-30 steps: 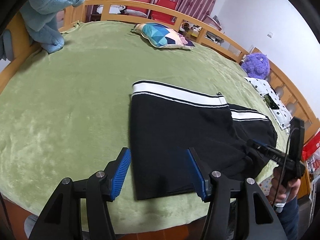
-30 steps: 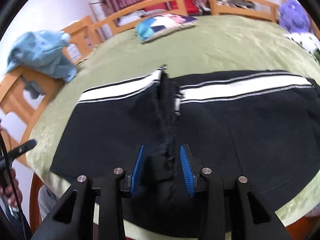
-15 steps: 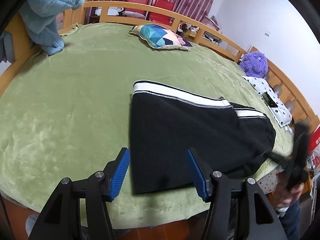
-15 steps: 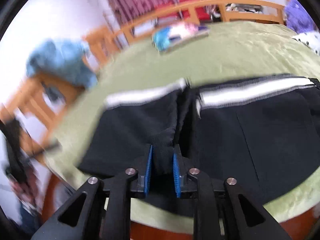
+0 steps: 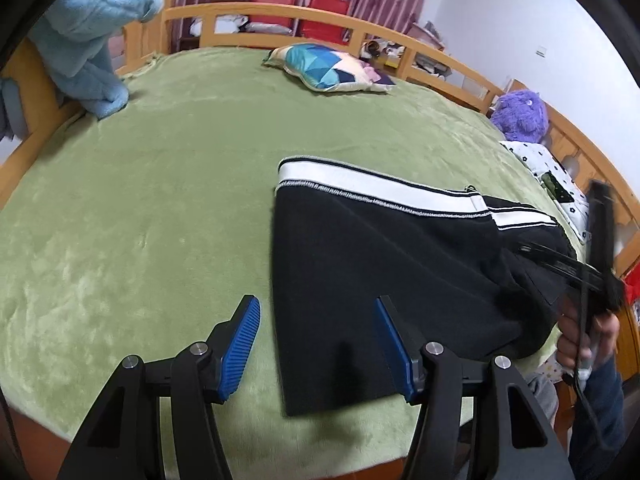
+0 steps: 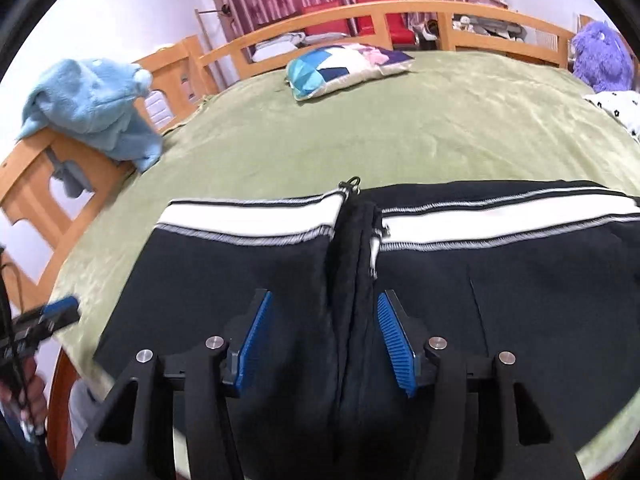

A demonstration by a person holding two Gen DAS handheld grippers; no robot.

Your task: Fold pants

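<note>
Black pants (image 5: 360, 248) with a white-striped waistband (image 6: 248, 216) lie flat on the green blanket (image 5: 160, 200) near the bed's front edge. My left gripper (image 5: 316, 308) is open and hovers over the pants' left edge, with nothing pressed between its blue pads. My right gripper (image 6: 325, 300) hangs over the pants' middle and its jaws are opening. A raised ridge of black fabric (image 6: 354, 264) runs between them, and the pads do not press on it. In the left wrist view the right gripper (image 5: 560, 268) reaches in from the right, held by a hand (image 5: 576, 332).
A patterned pillow (image 5: 332, 68) lies at the back of the bed. A blue plush (image 5: 88, 40) drapes over the wooden rail (image 5: 280, 14) on the left. On the right sit a purple plush (image 5: 520, 114) and a dotted cloth (image 5: 540, 160).
The right gripper shut on the fabric ridge half a second ago, shifting sideways, and has now spread its jaws off it. The left gripper has hardly moved.
</note>
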